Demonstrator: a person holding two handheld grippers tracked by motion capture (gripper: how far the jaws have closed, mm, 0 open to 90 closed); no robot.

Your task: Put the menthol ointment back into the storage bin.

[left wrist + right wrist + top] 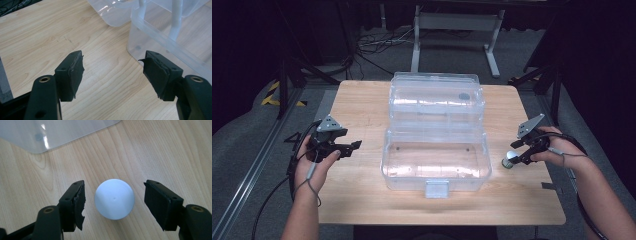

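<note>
Claws both released — right claw (113, 201) straddles white cap (114, 198), body beneath hidden.

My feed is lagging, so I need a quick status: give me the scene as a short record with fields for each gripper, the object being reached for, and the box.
right gripper: open, jaws on either side of the white ball, not touching it
white ball: resting on the wooden table, right of the box
left gripper: open, nothing between its jaws, held over the table left of the box
clear plastic box: middle of the table, lid swung open to the far side, looks empty
likely next move: right gripper probably closes on the ball
</note>
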